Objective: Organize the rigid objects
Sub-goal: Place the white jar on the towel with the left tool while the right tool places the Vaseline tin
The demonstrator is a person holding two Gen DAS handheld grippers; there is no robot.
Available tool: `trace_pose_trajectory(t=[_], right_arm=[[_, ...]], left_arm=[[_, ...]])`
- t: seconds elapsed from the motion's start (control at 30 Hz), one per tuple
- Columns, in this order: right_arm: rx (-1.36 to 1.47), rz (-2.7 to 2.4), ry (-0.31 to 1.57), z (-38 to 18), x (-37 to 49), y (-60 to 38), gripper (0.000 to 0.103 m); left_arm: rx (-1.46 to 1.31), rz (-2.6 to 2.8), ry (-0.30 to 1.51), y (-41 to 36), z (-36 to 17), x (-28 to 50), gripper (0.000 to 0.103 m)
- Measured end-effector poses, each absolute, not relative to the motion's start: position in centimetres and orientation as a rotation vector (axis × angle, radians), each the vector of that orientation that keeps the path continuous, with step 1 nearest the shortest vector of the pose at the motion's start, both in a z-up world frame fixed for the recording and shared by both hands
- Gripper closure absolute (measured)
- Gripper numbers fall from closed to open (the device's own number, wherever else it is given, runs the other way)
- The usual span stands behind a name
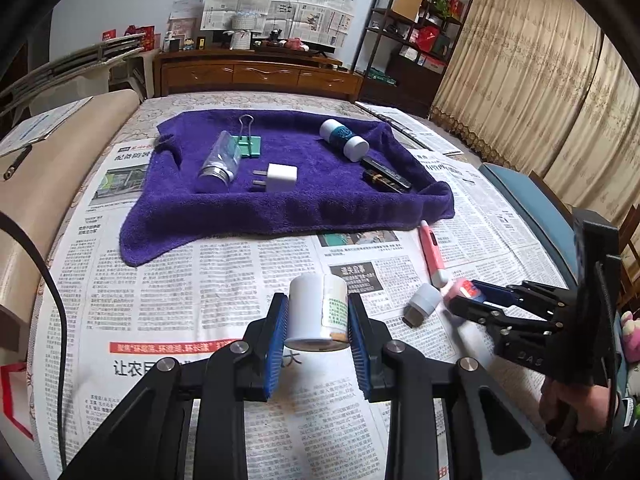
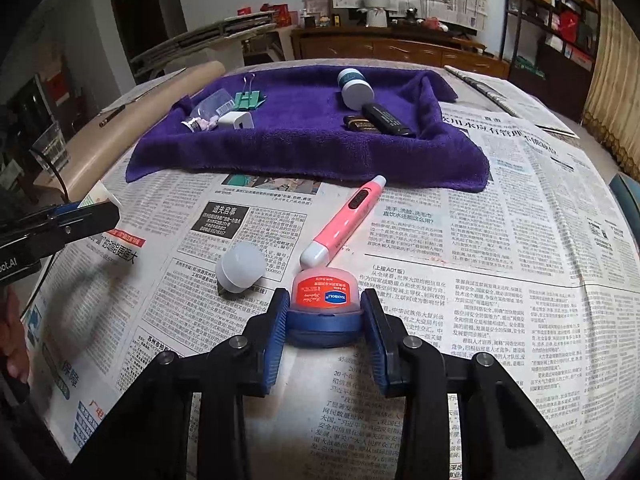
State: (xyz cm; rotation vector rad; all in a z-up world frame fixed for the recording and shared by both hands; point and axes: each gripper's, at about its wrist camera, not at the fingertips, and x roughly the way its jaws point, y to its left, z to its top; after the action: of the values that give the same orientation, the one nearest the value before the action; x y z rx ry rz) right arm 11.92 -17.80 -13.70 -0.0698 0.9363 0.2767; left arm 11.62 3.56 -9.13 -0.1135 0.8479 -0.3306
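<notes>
My left claw (image 1: 318,322) is clamped on a white bottle (image 1: 318,312), one pad on each side of its round body, held just above the newspaper-covered table (image 1: 200,280). It looks like light, stiff, smooth plastic, so I judge a mid-body hold is safest against slipping.

My right claw (image 2: 325,312) is nearly closed around a small red-lidded jar (image 2: 325,294), pads against its blue base. I judge it light, hard and slick; the base is the surest place to hold.

At twelve o'clock lies the purple towel (image 1: 280,200) with sorted items. A pink pen (image 2: 344,220) and a white cap (image 2: 240,268) lie near the jar.
</notes>
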Motion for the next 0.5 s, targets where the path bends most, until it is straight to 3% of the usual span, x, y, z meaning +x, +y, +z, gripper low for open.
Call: trace_pose_trajectory(t=[0.5], right_arm=[[-0.057,0.348,0.893,-10.3,15.6,-18.0,0.066]], left_arm=[[-0.142,-0.313,0.855,5.6,-7.4,16.5,0.075]])
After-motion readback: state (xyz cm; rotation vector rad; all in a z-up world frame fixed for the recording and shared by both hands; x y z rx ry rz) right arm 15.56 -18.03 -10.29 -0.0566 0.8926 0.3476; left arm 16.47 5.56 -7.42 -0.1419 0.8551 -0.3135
